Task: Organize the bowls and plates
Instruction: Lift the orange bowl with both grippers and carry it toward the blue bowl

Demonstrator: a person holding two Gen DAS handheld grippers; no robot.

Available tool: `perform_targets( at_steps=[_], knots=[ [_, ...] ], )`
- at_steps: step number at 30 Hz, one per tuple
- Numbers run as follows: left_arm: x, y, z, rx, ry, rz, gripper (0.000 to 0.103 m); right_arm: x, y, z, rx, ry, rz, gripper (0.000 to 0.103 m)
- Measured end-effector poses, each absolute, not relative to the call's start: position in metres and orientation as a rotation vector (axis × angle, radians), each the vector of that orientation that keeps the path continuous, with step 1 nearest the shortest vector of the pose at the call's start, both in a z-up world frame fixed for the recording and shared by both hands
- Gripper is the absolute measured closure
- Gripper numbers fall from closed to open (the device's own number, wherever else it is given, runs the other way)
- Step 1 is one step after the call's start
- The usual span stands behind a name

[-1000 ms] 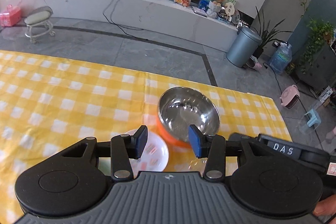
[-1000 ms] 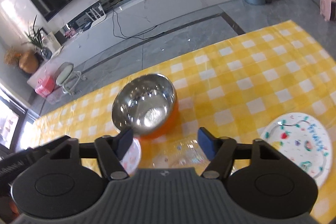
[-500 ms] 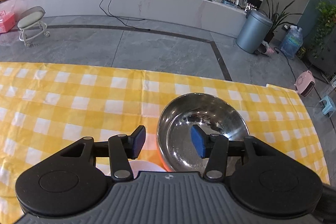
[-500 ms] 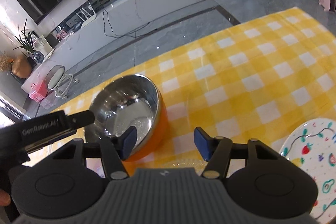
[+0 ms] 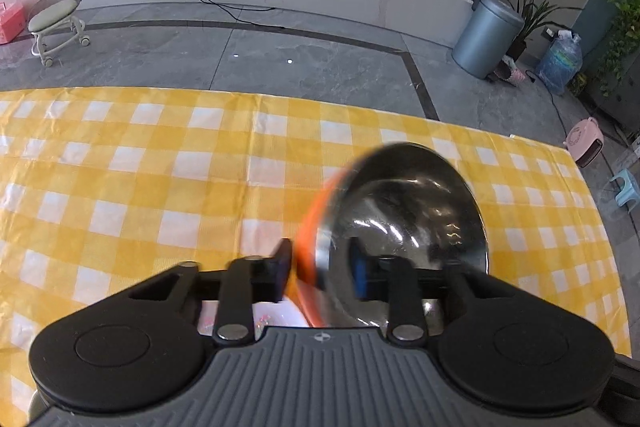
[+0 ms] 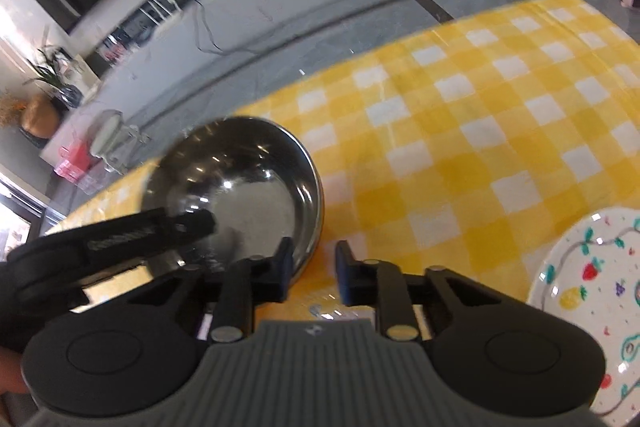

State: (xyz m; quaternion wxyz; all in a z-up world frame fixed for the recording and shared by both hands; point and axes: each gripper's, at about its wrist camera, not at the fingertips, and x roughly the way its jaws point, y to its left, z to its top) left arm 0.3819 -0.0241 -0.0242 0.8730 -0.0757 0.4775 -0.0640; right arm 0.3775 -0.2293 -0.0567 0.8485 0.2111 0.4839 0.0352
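A steel bowl (image 5: 412, 211) with an orange outside stands tilted on the yellow checked cloth. My left gripper (image 5: 320, 267) is closing on its left wall, one pad against the orange outside and the other inside. In the right wrist view the same bowl (image 6: 240, 179) has its right rim between the closing jaws of my right gripper (image 6: 314, 267), one pad inside and one outside. A finger (image 6: 192, 223) of the left gripper reaches into the bowl from the left. A small white plate (image 5: 276, 315) peeks out under the left gripper. A large fruit-patterned plate (image 6: 592, 307) lies at the right.
The checked tablecloth (image 5: 160, 163) spreads wide to the left and behind the bowl, ending at the table's far edge (image 5: 320, 103). Something clear and glassy (image 6: 332, 311) lies just under my right gripper. A gloved hand (image 6: 28, 279) holds the left tool.
Both grippers sank toward the bowl, straddled opposite sides of its rim and narrowed their jaws on it. The bowl, flat before, now tilts and is blurred.
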Motion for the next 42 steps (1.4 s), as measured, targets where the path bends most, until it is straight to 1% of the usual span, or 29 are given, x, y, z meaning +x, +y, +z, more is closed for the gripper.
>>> perform_targets(
  at_steps=[1,4,13,20,29,37,42],
  knots=[
    [0.382,-0.027,-0.024,-0.142,1.001,-0.130,0.083,0.378,-0.231,-0.059,0.453,1.038,0.067,0.097],
    [0.380,-0.035,-0.023,-0.092,0.992,-0.108,0.086,0.378,-0.236,-0.063,0.500,1.052,0.076,0.097],
    [0.374,-0.041,-0.016,-0.111,0.984,-0.094,0.086,0.373,-0.249,-0.052,0.554,1.021,0.079,0.097],
    [0.359,-0.035,0.008,-0.176,0.954,-0.072,0.086,0.361,-0.256,-0.024,0.571,0.983,0.115,0.097],
    [0.319,-0.024,0.046,-0.227,0.916,-0.032,0.086,0.325,-0.255,0.021,0.551,0.931,0.199,0.096],
    [0.277,-0.011,0.058,-0.256,0.945,0.000,0.085,0.285,-0.253,0.041,0.542,0.951,0.271,0.096],
    [0.248,0.003,0.067,-0.299,0.943,0.011,0.084,0.263,-0.245,0.058,0.499,0.933,0.309,0.096]
  ],
)
